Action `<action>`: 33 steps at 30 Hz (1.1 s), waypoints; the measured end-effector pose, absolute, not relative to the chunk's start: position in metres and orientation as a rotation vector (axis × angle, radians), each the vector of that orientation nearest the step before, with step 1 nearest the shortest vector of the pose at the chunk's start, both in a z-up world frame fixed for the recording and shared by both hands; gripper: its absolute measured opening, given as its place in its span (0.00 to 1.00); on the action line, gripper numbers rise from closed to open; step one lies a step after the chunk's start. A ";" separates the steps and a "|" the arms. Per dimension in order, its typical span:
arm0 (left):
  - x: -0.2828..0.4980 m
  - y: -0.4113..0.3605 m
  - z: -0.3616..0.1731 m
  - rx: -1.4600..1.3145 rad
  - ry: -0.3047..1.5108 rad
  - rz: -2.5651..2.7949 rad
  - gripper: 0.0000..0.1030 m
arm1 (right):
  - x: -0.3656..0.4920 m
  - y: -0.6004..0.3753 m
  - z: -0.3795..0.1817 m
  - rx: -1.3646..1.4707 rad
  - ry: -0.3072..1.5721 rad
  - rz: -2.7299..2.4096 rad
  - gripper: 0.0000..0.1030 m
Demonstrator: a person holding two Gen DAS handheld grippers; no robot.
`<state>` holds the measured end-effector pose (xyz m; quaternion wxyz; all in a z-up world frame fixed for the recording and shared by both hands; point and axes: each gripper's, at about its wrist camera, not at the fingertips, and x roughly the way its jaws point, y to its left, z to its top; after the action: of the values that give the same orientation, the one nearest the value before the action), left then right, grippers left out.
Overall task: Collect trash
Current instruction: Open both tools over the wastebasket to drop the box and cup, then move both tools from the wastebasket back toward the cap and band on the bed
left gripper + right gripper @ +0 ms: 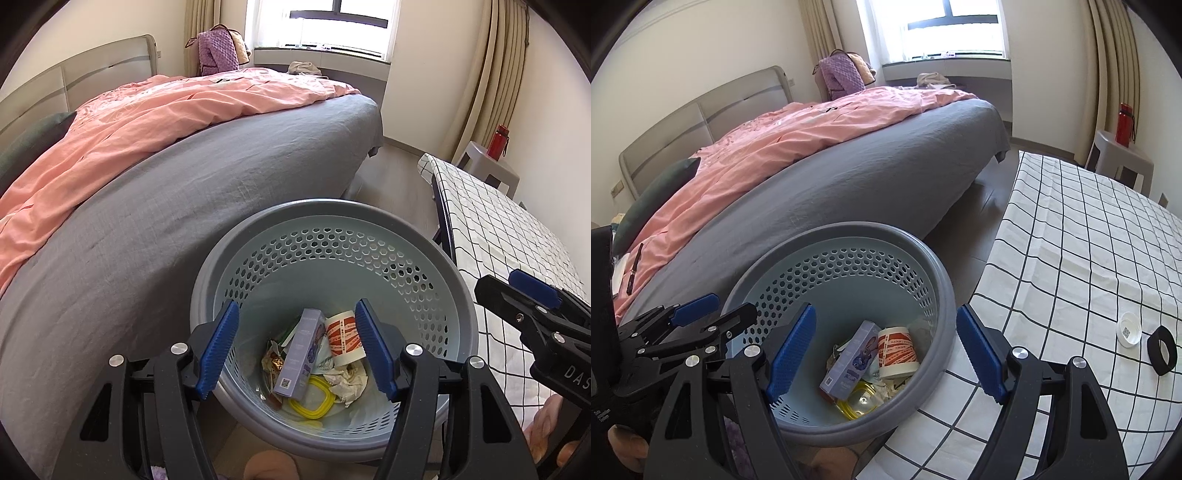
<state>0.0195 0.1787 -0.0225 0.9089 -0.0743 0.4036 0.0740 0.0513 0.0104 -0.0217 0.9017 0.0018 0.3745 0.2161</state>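
A grey perforated waste basket [332, 212] stands on the floor between the bed and a table; it also shows in the right wrist view [934, 273]. Inside lie a purple carton [299, 354], a paper cup with red print [345, 338], crumpled paper [347, 380] and a yellow ring [308, 402]. My left gripper [297, 350] is open and empty above the basket. My right gripper [886, 354] is open and empty over the basket's right rim. A white cap [1128, 328] and a black ring [1161, 349] lie on the checked tablecloth [1071, 240].
A bed [184, 184] with a grey sheet and pink duvet [147, 110] fills the left. The checked table [498, 229] stands right of the basket. A red bottle [1124, 125] stands on a white stool [1123, 155] by the curtains. Bare floor [990, 210] lies beyond the basket.
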 end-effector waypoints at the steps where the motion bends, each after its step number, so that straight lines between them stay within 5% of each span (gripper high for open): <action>1: 0.020 0.178 -0.022 -0.151 0.831 0.152 0.61 | 0.050 0.008 -0.021 0.005 0.773 0.443 0.74; 33: 0.011 0.056 -0.001 -0.038 0.836 -0.103 0.65 | 0.038 -0.226 -0.022 0.034 0.852 0.036 0.81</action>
<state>0.0106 0.0556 -0.0012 0.9124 -0.0185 0.4058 -0.0501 0.0377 -0.2263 -0.0221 0.9103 0.0166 0.4133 0.0176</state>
